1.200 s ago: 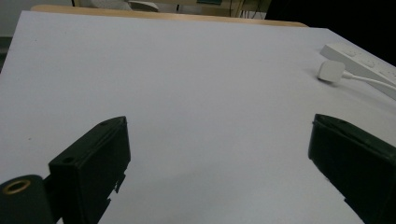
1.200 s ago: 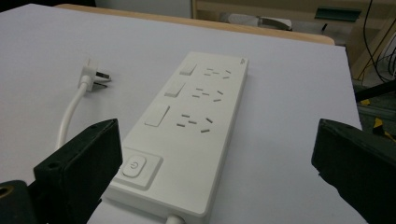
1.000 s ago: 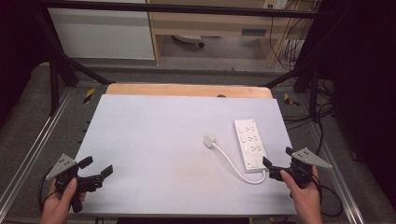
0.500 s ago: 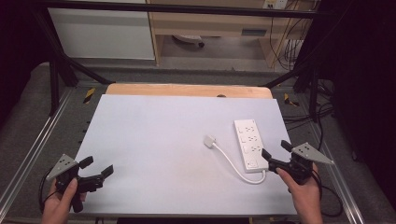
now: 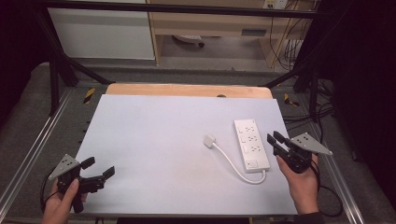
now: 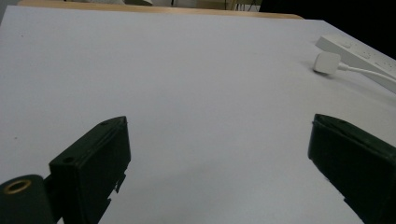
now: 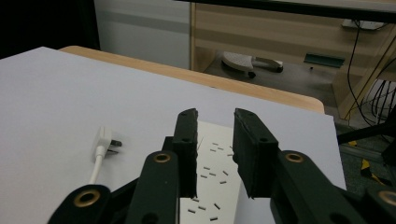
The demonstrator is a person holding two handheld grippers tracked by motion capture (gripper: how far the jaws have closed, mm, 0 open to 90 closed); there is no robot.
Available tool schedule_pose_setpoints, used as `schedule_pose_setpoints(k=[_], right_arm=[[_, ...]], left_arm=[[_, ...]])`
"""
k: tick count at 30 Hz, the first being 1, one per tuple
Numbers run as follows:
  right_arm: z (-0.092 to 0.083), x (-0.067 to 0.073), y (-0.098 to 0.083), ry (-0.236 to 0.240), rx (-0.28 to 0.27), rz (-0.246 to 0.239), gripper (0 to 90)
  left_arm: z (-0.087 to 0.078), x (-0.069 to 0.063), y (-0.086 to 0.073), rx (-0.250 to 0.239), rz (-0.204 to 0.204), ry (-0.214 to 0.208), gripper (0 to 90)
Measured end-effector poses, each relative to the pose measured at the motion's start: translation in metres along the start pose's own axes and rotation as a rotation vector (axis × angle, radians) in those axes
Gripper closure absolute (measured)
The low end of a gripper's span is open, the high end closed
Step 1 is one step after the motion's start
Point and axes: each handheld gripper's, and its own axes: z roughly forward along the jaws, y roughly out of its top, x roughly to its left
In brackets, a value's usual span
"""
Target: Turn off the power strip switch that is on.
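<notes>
A white power strip (image 5: 251, 144) lies on the right part of the white tabletop (image 5: 159, 140), long side running front to back. Its white cable (image 5: 231, 165) loops left to a plug (image 5: 209, 140) lying loose on the table. My right gripper (image 5: 275, 138) hovers just right of the strip, jaws a narrow gap apart and holding nothing. In the right gripper view the strip (image 7: 215, 156) shows through that gap (image 7: 215, 114), with the plug (image 7: 103, 139) to the left. My left gripper (image 5: 100, 167) rests wide open at the front left corner, the plug (image 6: 326, 62) and strip (image 6: 359, 51) far off.
A wooden edge (image 5: 187, 89) borders the back of the table. Metal frame rails (image 5: 28, 149) run along both sides. Behind the table stand a white cabinet (image 5: 102, 32) and cables (image 5: 289, 46) on the floor.
My right gripper has moved forward and to the left, closer to the strip's right side. The left gripper, the strip and the plug have stayed put.
</notes>
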Motion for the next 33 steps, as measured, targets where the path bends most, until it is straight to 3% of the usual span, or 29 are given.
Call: schedule_pose_setpoints(k=[7,21,33], right_arm=[[0.004,0.0,0.005,-0.01,0.0,-0.031,80.7],[0.01,0.002,0.014,0.02,0.004,-0.058,90.0],[0.021,0.005,0.023,0.034,0.035,-0.07,90.0]], left_arm=[[0.0,0.0,0.0,0.001,0.002,0.0,5.7],[0.0,0.0,0.0,0.003,0.002,0.0,5.8],[0.0,-0.001,0.0,0.004,0.005,-0.002,5.8]])
